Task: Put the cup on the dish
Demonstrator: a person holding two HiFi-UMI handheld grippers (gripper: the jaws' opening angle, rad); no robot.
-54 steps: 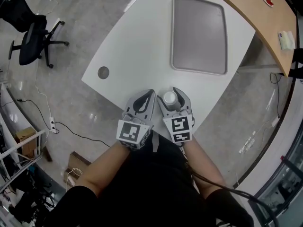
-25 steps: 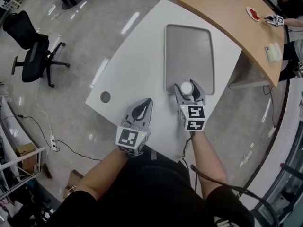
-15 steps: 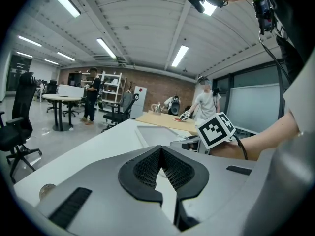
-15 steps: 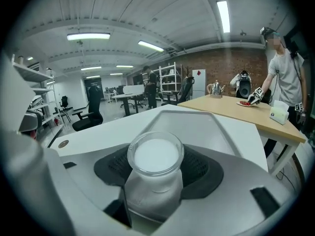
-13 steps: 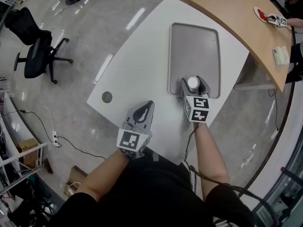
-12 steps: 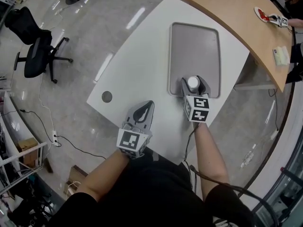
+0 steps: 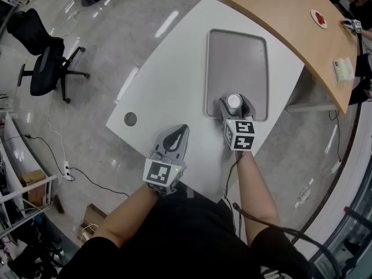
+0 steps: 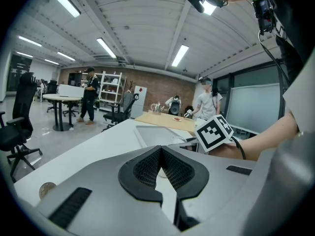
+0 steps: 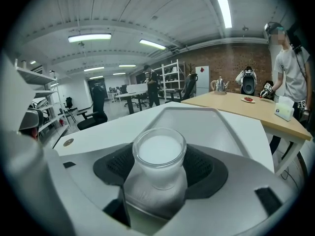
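Observation:
A small frosted white cup [image 7: 234, 102] [image 9: 156, 168] stands upright between the jaws of my right gripper [image 7: 234, 104] [image 9: 158, 167], which is shut on it. It is held over the near end of the grey tray-like dish [image 7: 235, 63] [image 9: 197, 119] on the white table [image 7: 168, 80]. My left gripper [image 7: 174, 136] [image 8: 161, 170] rests near the table's front edge, left of the right one, jaws shut with nothing between them.
A round grommet [image 7: 130, 119] sits at the table's left corner. A curved wooden table [image 7: 290, 16] lies beyond, with a red plate [image 7: 318, 18] and a small box [image 7: 343, 70]. A black office chair [image 7: 40, 63] stands on the floor to the left. People stand in the background.
My right gripper has carried the cup from the table's front edge forward to the near end of the grey dish. The left gripper has stayed in place.

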